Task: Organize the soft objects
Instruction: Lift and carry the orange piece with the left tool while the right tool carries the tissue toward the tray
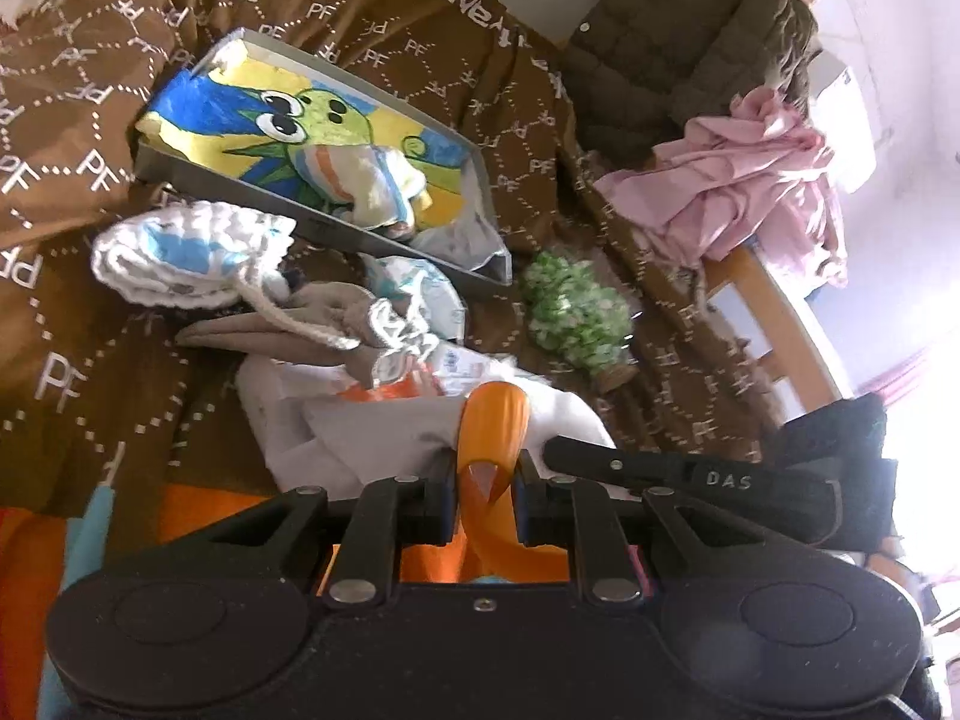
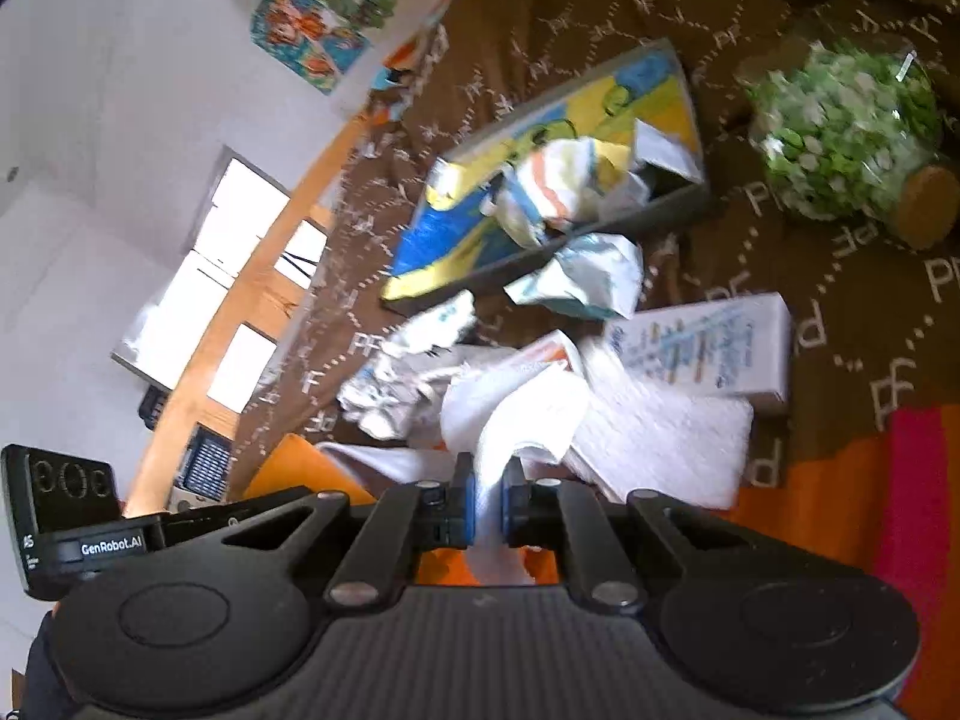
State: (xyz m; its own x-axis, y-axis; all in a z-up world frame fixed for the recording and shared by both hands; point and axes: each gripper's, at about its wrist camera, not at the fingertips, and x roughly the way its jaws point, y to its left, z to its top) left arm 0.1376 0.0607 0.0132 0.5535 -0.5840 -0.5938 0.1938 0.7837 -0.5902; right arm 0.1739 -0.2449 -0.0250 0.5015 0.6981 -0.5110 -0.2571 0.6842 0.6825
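Observation:
My left gripper (image 1: 487, 468) is shut on an orange strip of cloth (image 1: 495, 414) that rises from a white and orange cloth (image 1: 384, 420) on the bed. My right gripper (image 2: 489, 501) is shut on a fold of a white towel (image 2: 654, 432). A grey shallow box (image 1: 312, 222) with a cartoon lizard picture holds a striped cloth (image 1: 366, 180); it also shows in the right wrist view (image 2: 600, 228). A white and blue crocheted piece (image 1: 180, 252), a grey sock (image 1: 312, 324) and crumpled pale cloths (image 2: 582, 279) lie between the box and my grippers.
A brown "PF" bedspread (image 1: 78, 90) covers the bed. A jar of green and white pieces with a cork lid (image 2: 840, 126) lies on it. A white printed carton (image 2: 708, 348) lies by the towel. A dark green jacket (image 1: 678, 42) and pink cloth (image 1: 744, 180) lie far right.

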